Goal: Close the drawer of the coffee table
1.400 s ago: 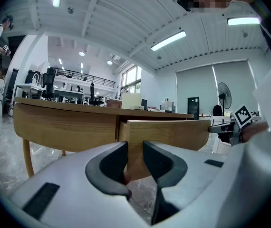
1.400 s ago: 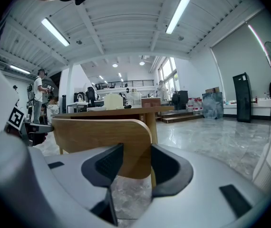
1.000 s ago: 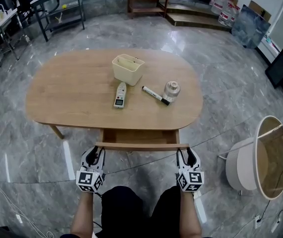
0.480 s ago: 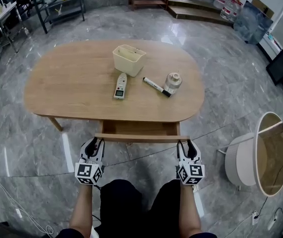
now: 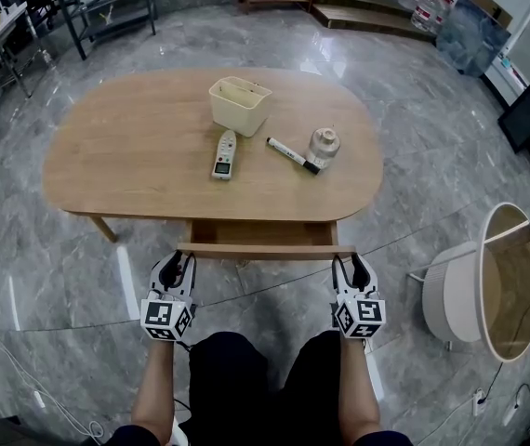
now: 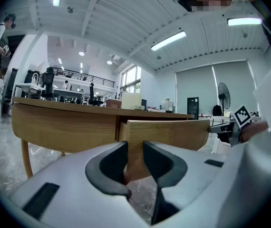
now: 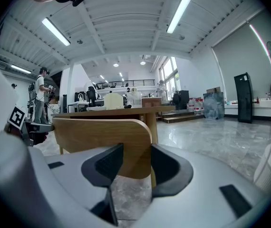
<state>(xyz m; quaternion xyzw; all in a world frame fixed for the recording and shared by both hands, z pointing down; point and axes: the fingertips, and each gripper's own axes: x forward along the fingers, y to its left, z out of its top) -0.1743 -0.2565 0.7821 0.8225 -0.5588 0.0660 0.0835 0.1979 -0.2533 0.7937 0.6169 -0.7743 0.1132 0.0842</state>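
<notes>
The oval wooden coffee table (image 5: pixel 125 156) has its drawer (image 5: pixel 265 232) pulled out toward me. The drawer's front panel (image 5: pixel 265 250) spans between my two grippers. My left gripper (image 5: pixel 174 269) sits just before the panel's left end, its jaws open. Seen from the left gripper view, the panel (image 6: pixel 169 132) stands right beyond the left gripper (image 6: pixel 134 148), not clamped. My right gripper (image 5: pixel 353 268) is at the panel's right end, also open. The right gripper view shows the panel's rounded corner (image 7: pixel 102 137) just past the right gripper (image 7: pixel 136 151). Whether either touches the wood I cannot tell.
On the tabletop stand a cream bin (image 5: pixel 240 106), a remote-like device (image 5: pixel 223 154), a marker (image 5: pixel 292 154) and a small jar (image 5: pixel 323 143). A round white side table (image 5: pixel 488 291) is at the right. My legs (image 5: pixel 256 379) are below the grippers, on a grey marble floor.
The head view has shifted a little; both grippers and the drawer keep their places.
</notes>
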